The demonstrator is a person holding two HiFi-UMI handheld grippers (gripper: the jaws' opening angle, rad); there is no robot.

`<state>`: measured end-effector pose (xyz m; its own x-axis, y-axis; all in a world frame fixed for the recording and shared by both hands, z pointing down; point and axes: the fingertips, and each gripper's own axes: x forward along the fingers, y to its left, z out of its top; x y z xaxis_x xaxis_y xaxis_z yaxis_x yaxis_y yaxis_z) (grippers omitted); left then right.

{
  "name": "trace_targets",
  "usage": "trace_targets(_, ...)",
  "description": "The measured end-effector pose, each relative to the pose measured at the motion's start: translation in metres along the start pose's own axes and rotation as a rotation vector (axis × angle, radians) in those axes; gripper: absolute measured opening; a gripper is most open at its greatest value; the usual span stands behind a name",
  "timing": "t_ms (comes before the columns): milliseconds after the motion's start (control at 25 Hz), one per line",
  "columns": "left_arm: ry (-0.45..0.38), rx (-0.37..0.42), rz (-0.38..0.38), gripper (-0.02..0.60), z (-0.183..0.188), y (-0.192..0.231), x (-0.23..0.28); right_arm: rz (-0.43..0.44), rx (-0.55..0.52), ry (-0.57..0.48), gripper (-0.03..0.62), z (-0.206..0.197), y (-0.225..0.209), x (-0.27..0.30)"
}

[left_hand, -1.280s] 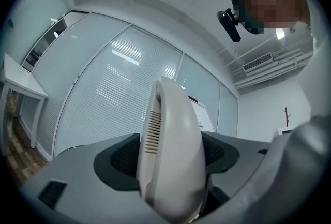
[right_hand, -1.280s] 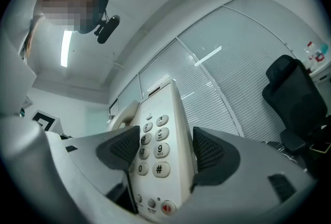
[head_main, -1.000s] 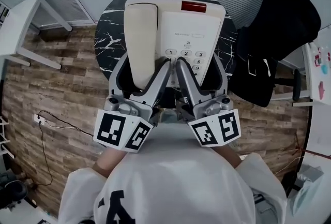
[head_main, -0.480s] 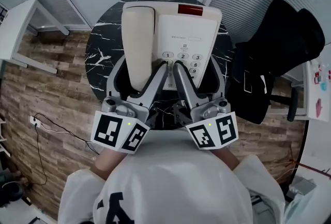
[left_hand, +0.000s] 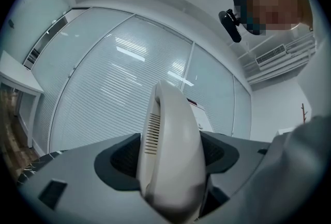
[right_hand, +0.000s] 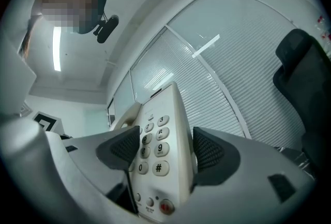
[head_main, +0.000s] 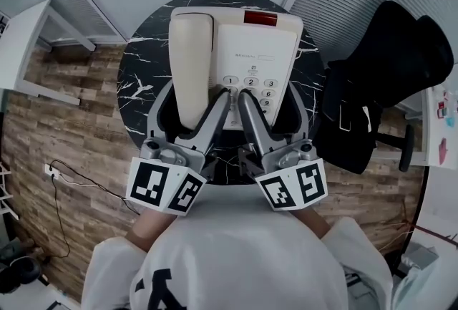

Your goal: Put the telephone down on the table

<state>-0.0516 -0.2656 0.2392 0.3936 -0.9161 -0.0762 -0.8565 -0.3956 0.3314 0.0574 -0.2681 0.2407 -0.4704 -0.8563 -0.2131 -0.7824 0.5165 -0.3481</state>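
Surface (head_main: pixel 139 79): round top, black marble look with white veining, standing on the floor (head_main: pixel 64 129). Its rim shows at left, right and the near edge. The cream telephone (head_main: pixel 250 58) covers the middle; contact between the two cannot be told. Floor: brown-grey wood planks, carrying a black cable (head_main: pixel 86 176), a white side table (head_main: pixel 28 44) and a black chair (head_main: pixel 386 72).

White shirt (head_main: pixel 243 244); grey left claw (head_main: pixel 193 95), right claw (head_main: pixel 268 95) carry marker cubes (head_main: pixel 166 185).
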Motion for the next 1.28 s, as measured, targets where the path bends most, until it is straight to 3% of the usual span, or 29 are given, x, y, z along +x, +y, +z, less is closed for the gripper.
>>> trace_targets(1280, 0.216, -0.132, 0.050, 0.333, -0.082, 0.085, 0.013, -0.165, 0.085, 0.214, 0.330, -0.113, -0.025, 0.029)
